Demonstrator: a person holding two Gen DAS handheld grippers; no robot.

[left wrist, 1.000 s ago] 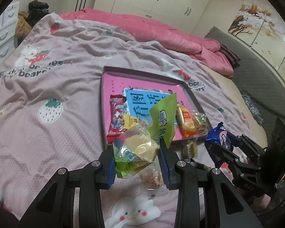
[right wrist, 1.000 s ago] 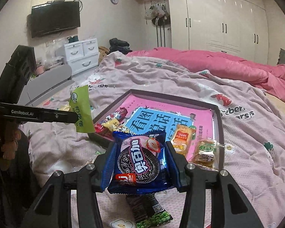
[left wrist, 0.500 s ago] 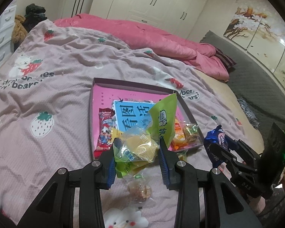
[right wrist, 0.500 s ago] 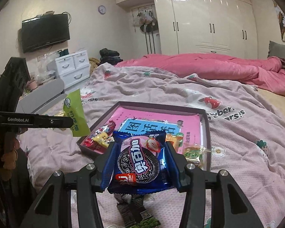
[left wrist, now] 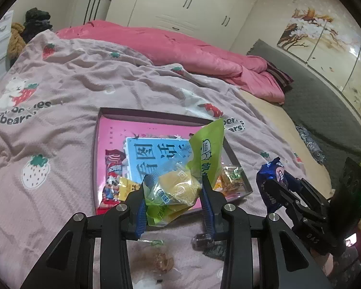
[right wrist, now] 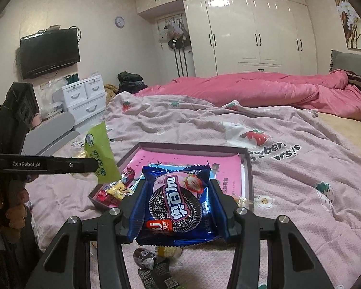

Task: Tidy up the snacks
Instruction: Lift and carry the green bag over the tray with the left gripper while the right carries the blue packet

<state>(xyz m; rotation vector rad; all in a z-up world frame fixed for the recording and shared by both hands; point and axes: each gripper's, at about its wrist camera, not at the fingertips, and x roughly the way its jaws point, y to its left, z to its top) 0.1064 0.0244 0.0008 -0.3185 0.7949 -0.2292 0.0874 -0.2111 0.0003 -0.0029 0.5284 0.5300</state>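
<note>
Snacks — green packet [left wrist: 178,187] clamped in left tongs [left wrist: 174,207] | Oreo pack [right wrist: 177,204] in right tongs [right wrist: 178,207]

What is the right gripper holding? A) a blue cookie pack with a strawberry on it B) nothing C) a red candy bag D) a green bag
A: the right gripper has its fingers pressed on both sides of the blue cookie pack, held up above the bed in front of the pink tray.
</note>
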